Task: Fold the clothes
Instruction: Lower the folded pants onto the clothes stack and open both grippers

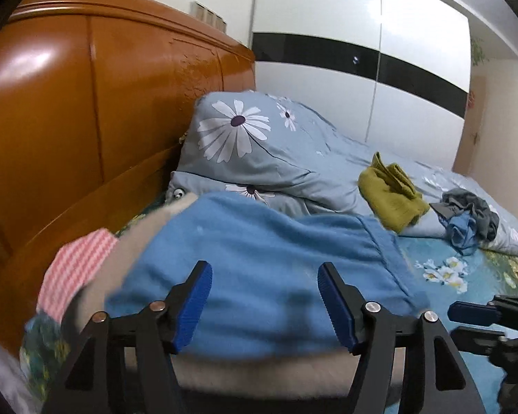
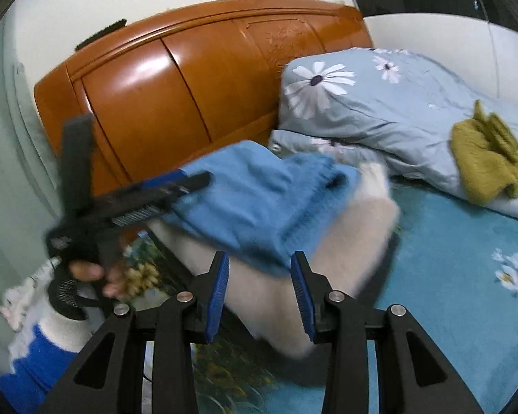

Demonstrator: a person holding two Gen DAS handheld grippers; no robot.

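A blue garment (image 1: pixel 259 241) lies folded on top of a cream fluffy garment (image 1: pixel 259 372) on the bed. My left gripper (image 1: pixel 264 296) is open, its blue pads spread wide just above the near edge of the blue cloth, holding nothing. In the right wrist view the same blue garment (image 2: pixel 259 200) rests on the cream one (image 2: pixel 355 227). My right gripper (image 2: pixel 260 286) is open over the cream garment's near edge. The left gripper (image 2: pixel 176 195) reaches in from the left beside the blue cloth, held by a hand (image 2: pixel 86 270). The right gripper (image 1: pixel 459 324) shows at the right edge.
An orange wooden headboard (image 1: pixel 86 120) stands behind the pile. A daisy-print pillow and quilt (image 1: pixel 259 145) lie beyond it, with an olive garment (image 1: pixel 390 193) and crumpled grey and blue clothes (image 1: pixel 473 217) on the quilt. A pink striped cloth (image 1: pixel 76 269) sits left. Teal floral sheet (image 2: pixel 466 258) spreads right.
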